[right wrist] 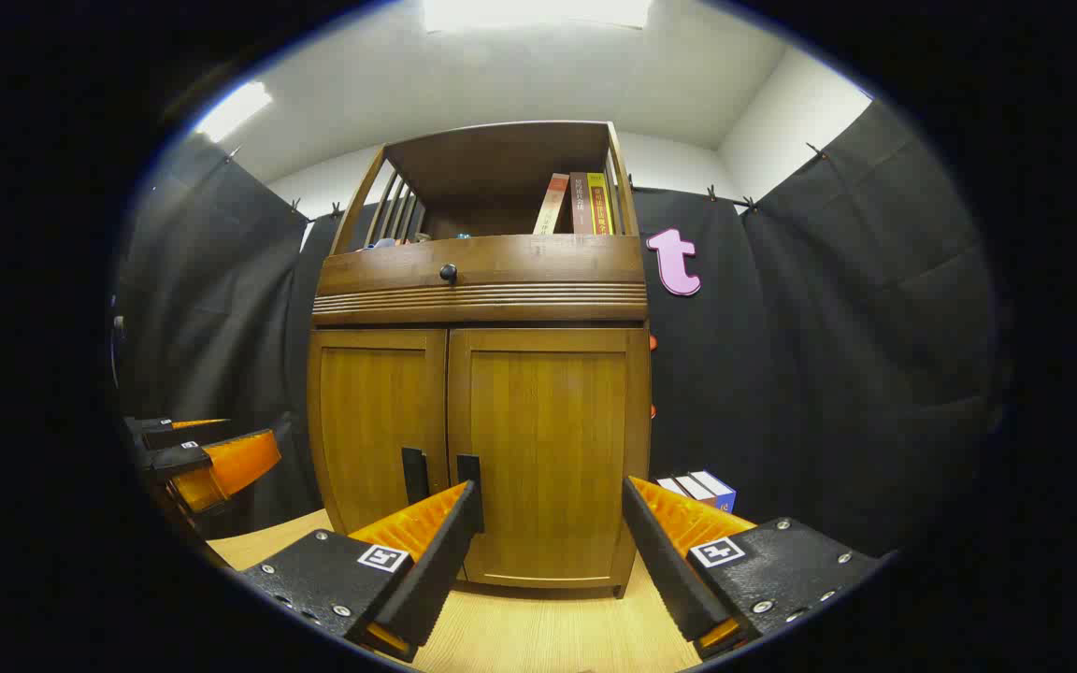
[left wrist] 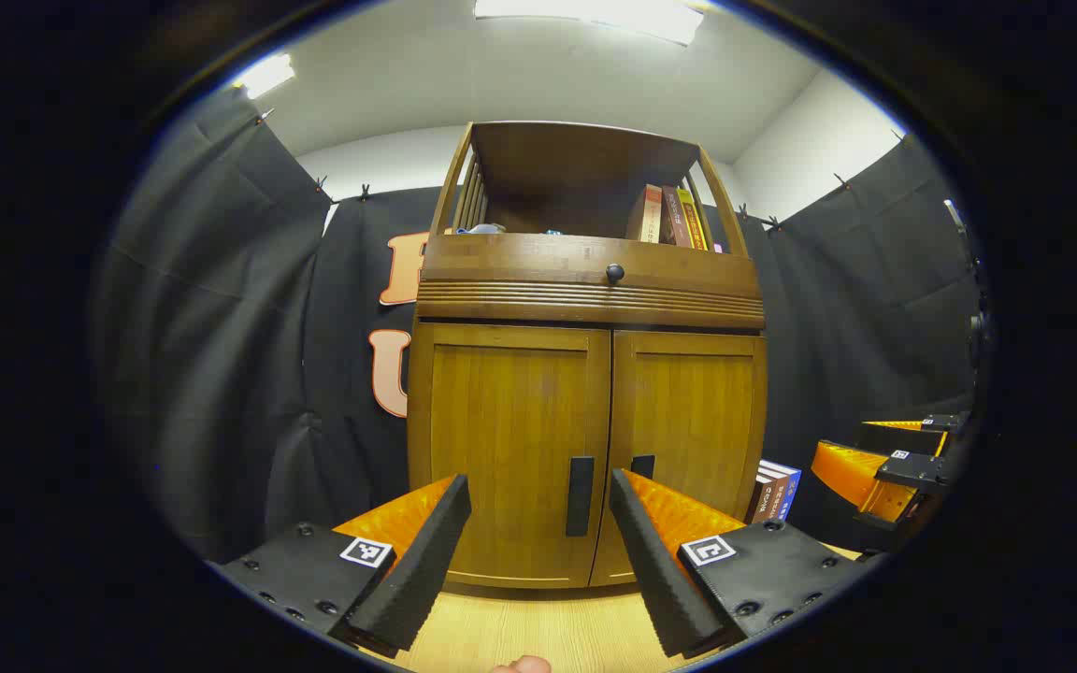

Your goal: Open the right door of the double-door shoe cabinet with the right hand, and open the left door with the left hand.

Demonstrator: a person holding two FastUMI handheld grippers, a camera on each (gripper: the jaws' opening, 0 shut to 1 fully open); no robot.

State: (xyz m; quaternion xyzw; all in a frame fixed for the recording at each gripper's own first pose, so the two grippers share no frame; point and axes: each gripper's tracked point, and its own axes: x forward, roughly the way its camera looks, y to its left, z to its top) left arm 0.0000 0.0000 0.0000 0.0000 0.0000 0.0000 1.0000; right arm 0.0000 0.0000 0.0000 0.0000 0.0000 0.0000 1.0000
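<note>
Both sets of jaws stand wide apart, gripping nothing.

Left gripper view: left gripper (left wrist: 538, 523) hangs in front of the shoe cabinet (left wrist: 585, 374), near its lower half, not touching. Cabinet stands on the wooden floor (left wrist: 538, 631) against the booth's black cloth. Left door (left wrist: 506, 449) and right door (left wrist: 688, 439) both closed. Left handle (left wrist: 580, 495) sits between the fingers from this angle; right handle (left wrist: 642, 465) is partly behind one finger. Right gripper (left wrist: 884, 467) shows at the right edge, off to the side of the cabinet. A fingertip peeks in at the bottom edge.

Right gripper view: right gripper (right wrist: 548, 533) faces the right door (right wrist: 548, 449), also short of contact. Both handles sit just beside the inner finger rather than between the two.

Risks, my read: the handles sit close together at the centre seam, so either gripper could catch the wrong one. The right gripper looks off-line and could close on air or bump the door panel. Both arms converging on the seam may collide.

Count: two doors, two handles, two grippers, one drawer knob (right wrist: 448, 272), three books upright on the top shelf (right wrist: 581, 202), a small stack of books by the cabinet's right foot (right wrist: 702, 488).
</note>
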